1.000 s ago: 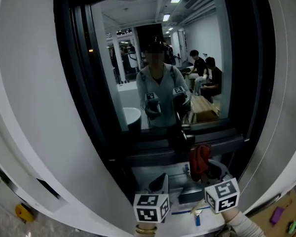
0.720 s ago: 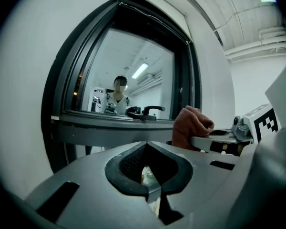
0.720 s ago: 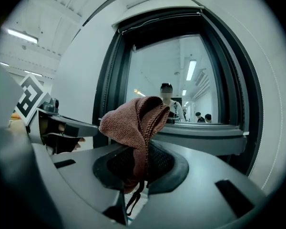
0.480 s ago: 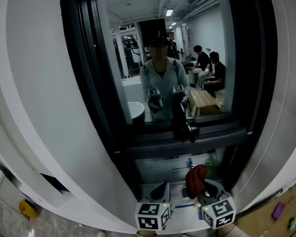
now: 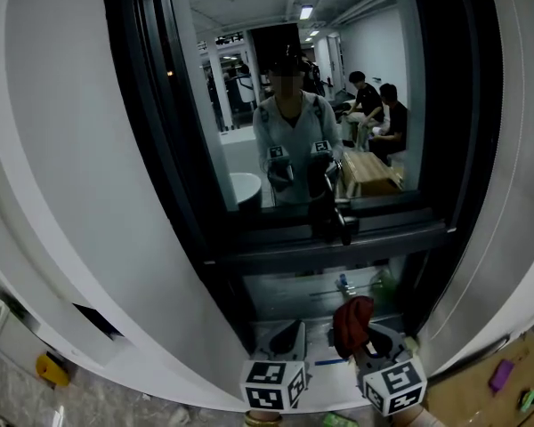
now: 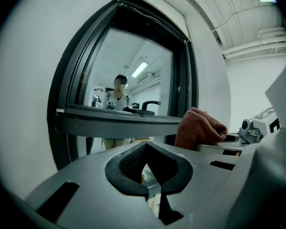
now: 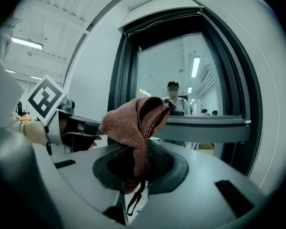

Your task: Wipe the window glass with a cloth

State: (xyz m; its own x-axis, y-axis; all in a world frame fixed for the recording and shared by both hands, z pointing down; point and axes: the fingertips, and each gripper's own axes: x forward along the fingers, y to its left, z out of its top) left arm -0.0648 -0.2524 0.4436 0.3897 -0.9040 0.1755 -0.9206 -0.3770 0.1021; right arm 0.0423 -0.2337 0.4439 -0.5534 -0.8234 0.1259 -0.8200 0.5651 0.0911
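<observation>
**While the knitted cloth (image 5: pixel 352 320) hung below the window glass (image 5: pixel 356 105)**

The right gripper (image 7: pixel 142 150) pinched it by one bunched fold; soft and light, it would likely flatten readily against the pane. The left gripper (image 6: pixel 146 149) had its jaws together, empty

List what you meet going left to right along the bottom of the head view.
Small yellow object on the floor → left claw, holding nothing → reddish-brown knitted cloth, clamped in the right claw → small purple object.
</observation>
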